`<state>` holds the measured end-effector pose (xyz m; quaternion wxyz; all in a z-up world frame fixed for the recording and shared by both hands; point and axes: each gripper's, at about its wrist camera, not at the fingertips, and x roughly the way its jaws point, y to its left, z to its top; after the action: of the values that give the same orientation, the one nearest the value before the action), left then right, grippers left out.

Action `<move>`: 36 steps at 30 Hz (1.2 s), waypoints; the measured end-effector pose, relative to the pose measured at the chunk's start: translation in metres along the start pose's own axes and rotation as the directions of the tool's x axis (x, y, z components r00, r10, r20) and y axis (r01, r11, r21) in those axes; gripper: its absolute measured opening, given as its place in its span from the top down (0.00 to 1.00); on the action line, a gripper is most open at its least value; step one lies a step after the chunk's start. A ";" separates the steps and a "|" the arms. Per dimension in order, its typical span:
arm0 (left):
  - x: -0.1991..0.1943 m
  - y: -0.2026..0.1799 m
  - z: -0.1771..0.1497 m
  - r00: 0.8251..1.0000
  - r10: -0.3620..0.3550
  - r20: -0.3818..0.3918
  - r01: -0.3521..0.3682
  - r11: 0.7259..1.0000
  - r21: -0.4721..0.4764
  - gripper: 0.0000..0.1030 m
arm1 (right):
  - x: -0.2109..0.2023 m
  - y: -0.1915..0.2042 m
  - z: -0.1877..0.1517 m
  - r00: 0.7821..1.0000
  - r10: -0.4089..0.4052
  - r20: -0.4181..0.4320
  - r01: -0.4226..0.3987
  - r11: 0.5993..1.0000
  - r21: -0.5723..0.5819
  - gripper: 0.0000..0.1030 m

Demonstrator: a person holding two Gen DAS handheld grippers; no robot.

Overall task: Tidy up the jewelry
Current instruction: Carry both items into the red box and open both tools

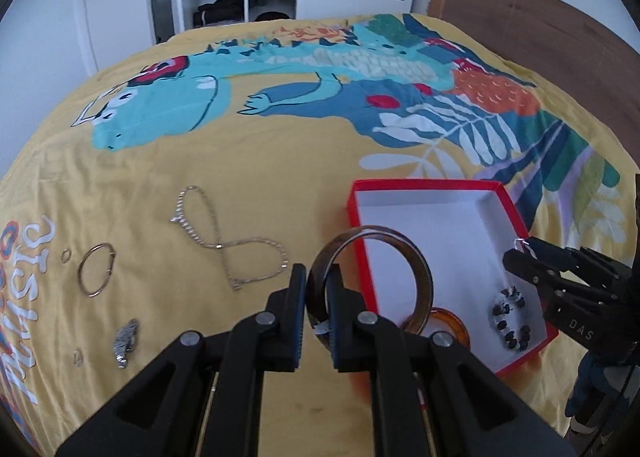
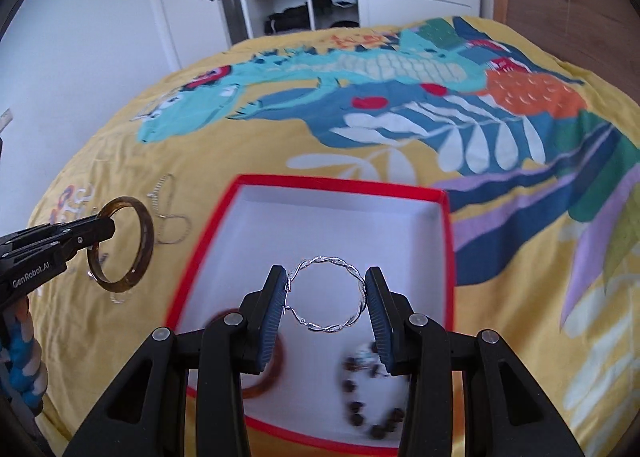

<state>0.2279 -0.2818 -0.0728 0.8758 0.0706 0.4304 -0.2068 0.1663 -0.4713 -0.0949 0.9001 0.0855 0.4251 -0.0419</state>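
over red box (image 2: 440,193) | l gripper (image 1: 318,289) clamped on brown bangle (image 1: 424,277) | r gripper (image 2: 326,297) half-open, pinching silver twist hoop (image 2: 348,267)

The left tongs (image 1: 318,289) reach up from the bottom centre of the left wrist view, angled downward, their two black fingers nearly together and pinching the rim of a brown bangle (image 1: 372,281). In the right wrist view the right tongs (image 2: 327,297) rise from the bottom centre, also pitched down, fingers spread partway and pressing on both sides of a twisted silver hoop (image 2: 326,295). A blue-patterned sleeve (image 2: 22,369) shows at the lower left there.
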 end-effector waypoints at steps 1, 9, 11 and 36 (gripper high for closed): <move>0.009 -0.013 0.003 1.000 0.005 -0.008 -0.005 1.000 0.027 0.91 | 0.005 -0.005 -0.001 1.000 -0.002 -0.012 0.002 1.000 0.001 0.61; 0.064 -0.053 0.006 0.996 0.037 -0.080 -0.028 0.994 0.104 0.91 | 0.039 -0.023 -0.010 0.995 -0.010 -0.098 0.007 0.999 -0.033 0.61; 0.071 -0.057 0.004 0.995 0.051 -0.083 -0.041 0.992 0.120 0.91 | 0.041 -0.024 -0.013 0.994 -0.012 -0.104 0.007 0.999 -0.045 0.61; -0.001 -0.018 0.014 0.998 -0.056 0.023 0.055 0.998 0.032 0.71 | -0.009 -0.007 -0.016 0.994 -0.094 -0.062 0.087 0.990 -0.114 0.57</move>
<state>0.2303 -0.3020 -0.0624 0.8736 0.0699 0.4183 -0.2387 0.1474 -0.4756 -0.0984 0.8859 0.0172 0.4601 -0.0562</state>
